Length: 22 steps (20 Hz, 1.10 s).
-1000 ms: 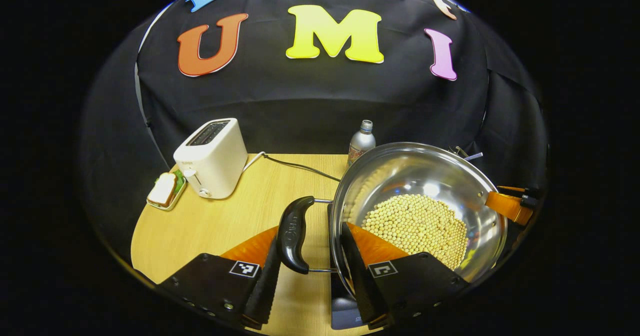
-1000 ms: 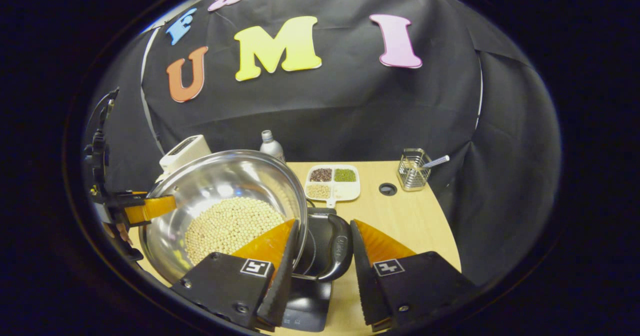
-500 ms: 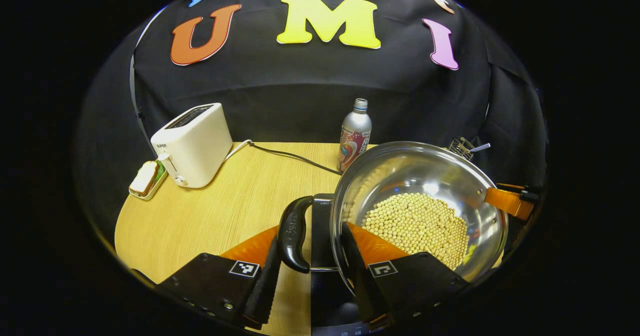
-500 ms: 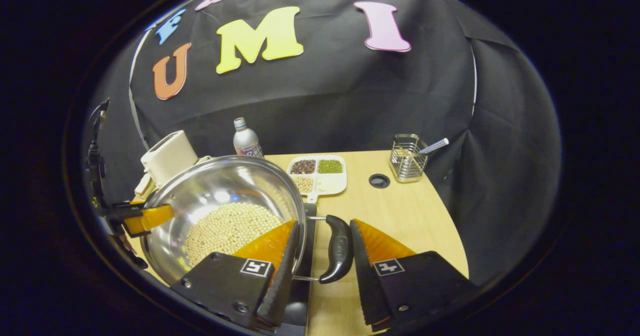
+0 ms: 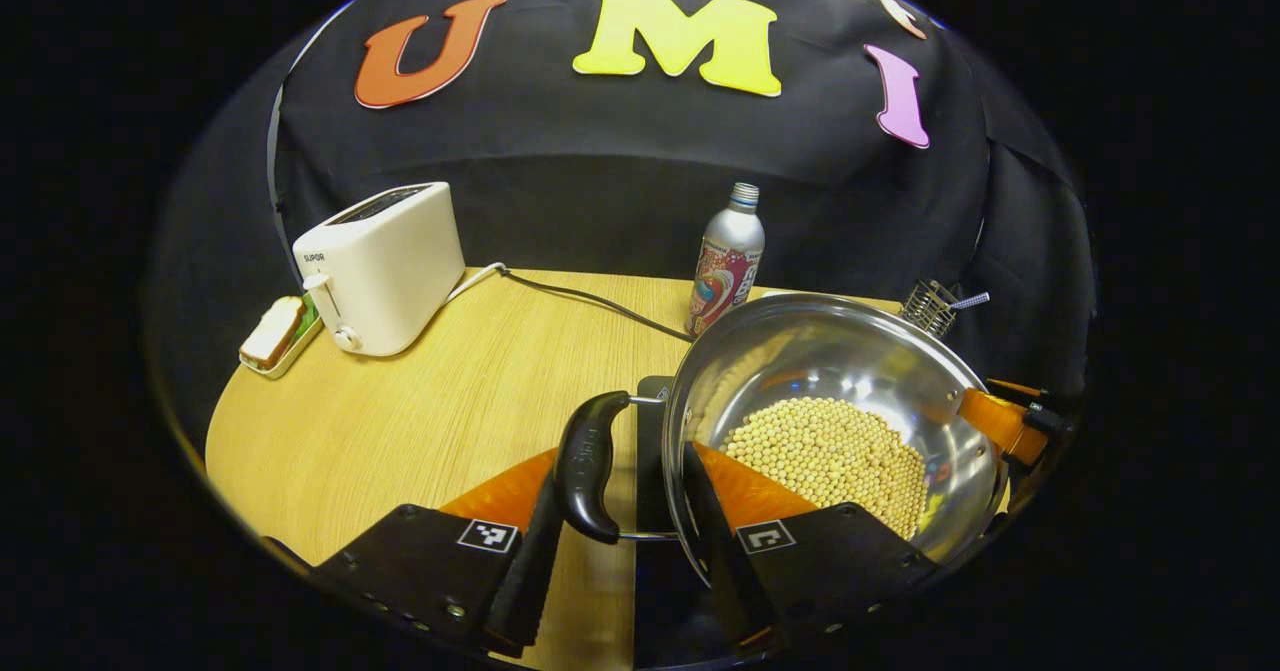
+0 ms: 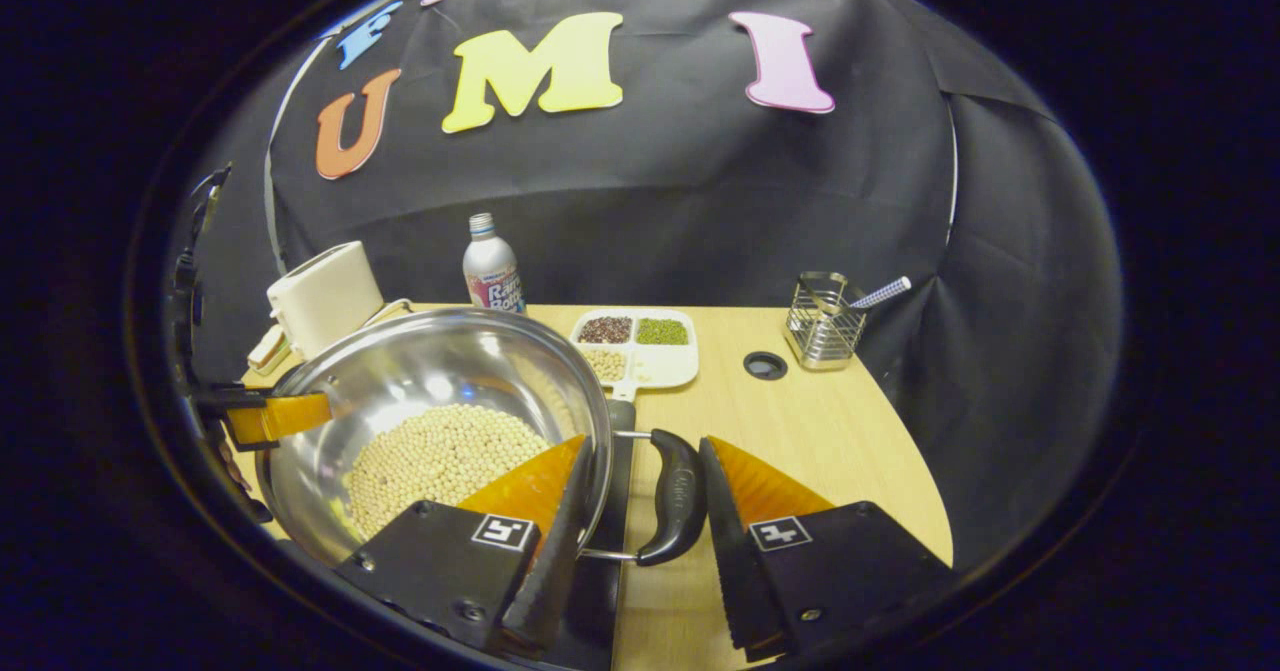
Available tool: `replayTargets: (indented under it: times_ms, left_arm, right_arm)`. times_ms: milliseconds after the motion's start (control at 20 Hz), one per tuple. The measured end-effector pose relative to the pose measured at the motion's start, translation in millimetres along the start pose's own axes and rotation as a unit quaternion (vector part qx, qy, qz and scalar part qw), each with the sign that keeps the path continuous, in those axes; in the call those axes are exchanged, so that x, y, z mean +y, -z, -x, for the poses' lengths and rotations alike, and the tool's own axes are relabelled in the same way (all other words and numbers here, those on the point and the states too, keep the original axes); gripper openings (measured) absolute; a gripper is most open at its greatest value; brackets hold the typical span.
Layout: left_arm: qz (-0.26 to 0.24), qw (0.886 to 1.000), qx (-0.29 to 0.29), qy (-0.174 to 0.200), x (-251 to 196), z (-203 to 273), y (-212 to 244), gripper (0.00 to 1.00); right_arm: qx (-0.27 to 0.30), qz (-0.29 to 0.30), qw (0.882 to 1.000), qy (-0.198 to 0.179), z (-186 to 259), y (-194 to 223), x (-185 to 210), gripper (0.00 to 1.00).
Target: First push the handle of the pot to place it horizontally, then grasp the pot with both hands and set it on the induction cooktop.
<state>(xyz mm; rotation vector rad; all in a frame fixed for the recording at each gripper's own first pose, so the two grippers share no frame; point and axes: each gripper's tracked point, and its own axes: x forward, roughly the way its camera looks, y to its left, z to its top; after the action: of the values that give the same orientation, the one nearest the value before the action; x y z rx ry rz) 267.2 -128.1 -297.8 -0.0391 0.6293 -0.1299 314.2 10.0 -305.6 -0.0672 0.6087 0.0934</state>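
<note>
Black cloth backs a pale wooden table (image 5: 420, 401) where a steel pot (image 5: 850, 351) of pale round beans (image 5: 830, 451) is held between two tongs. In the left gripper view, the left gripper (image 5: 618, 541) straddles the pot's black side handle (image 5: 590, 466) — one finger lies outside the handle, the other reaches inside the pot wall, and the handle and rim sit in the gap between them; whether both fingers press cannot be told. In the right gripper view, the right gripper (image 6: 640, 541) stands the same way at the opposite black handle (image 6: 675, 496), one finger inside the pot, the other just beyond the handle. Beneath the pot, between and below each pair of fingers, a dark slab — the induction cooktop (image 6: 605, 581) — shows against the wood; whether the pot rests on it cannot be told.

Ahead and to the left of the left gripper stand a white toaster (image 5: 380, 266) and a small dish with a sandwich (image 5: 275, 333); straight ahead, a metal bottle (image 5: 728, 261). Ahead of the right gripper lie a divided tray of grains (image 6: 635, 351) and a wire holder (image 6: 822, 331).
</note>
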Motion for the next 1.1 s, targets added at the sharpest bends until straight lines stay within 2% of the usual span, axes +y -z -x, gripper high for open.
replayTargets:
  times_ms: [200,250,300,350,400,450,550,650,800,850,1000,1100]
  left_arm:
    - [-0.001,1.0,-0.005,0.014,-1,3,2,0.66]
    - [-0.004,1.0,-0.012,0.019,-2,6,-1,0.58]
    - [-0.005,1.0,-0.02,0.012,3,7,-1,0.73]
    - [-0.006,1.0,-0.026,0.003,8,8,-1,0.83]
    - [-0.007,0.999,-0.031,-0.005,12,11,-1,0.9]
    - [-0.006,0.999,-0.038,-0.011,14,15,-2,0.95]
    - [-0.006,0.998,-0.058,-0.015,16,27,-6,0.98]
    - [-0.01,0.997,-0.081,-0.006,13,42,-12,0.97]
    - [0.002,0.993,-0.118,0.027,-3,71,-25,0.95]
    - [0.004,0.992,-0.123,0.035,-7,79,-25,0.96]
    - [-0.007,0.99,-0.14,0.024,-6,108,-19,0.95]
    - [-0.013,0.989,-0.145,0.022,-10,125,-11,0.95]
  right_arm:
    - [-0.003,-0.007,1.0,0.006,0,0,-2,0.69]
    - [-0.005,-0.008,1.0,0.005,-1,-1,-3,0.71]
    - [-0.007,-0.011,1.0,0.004,0,-1,-3,0.72]
    - [-0.012,-0.015,1.0,0.001,1,-2,-3,0.73]
    - [-0.017,-0.022,1.0,0.0,3,-3,-3,0.7]
    - [-0.024,-0.03,0.999,0.001,7,-5,-4,0.75]
    - [-0.041,-0.038,0.998,0.001,17,-11,-8,0.8]
    - [-0.058,-0.042,0.997,0.003,35,-17,-11,0.79]
    - [-0.082,-0.038,0.996,0.006,68,-22,-13,0.85]
    - [-0.089,-0.035,0.995,0.005,77,-21,-12,0.94]
    - [-0.101,-0.031,0.994,0.012,104,-13,-12,0.94]
    - [-0.11,-0.028,0.994,0.002,123,-8,-6,0.94]
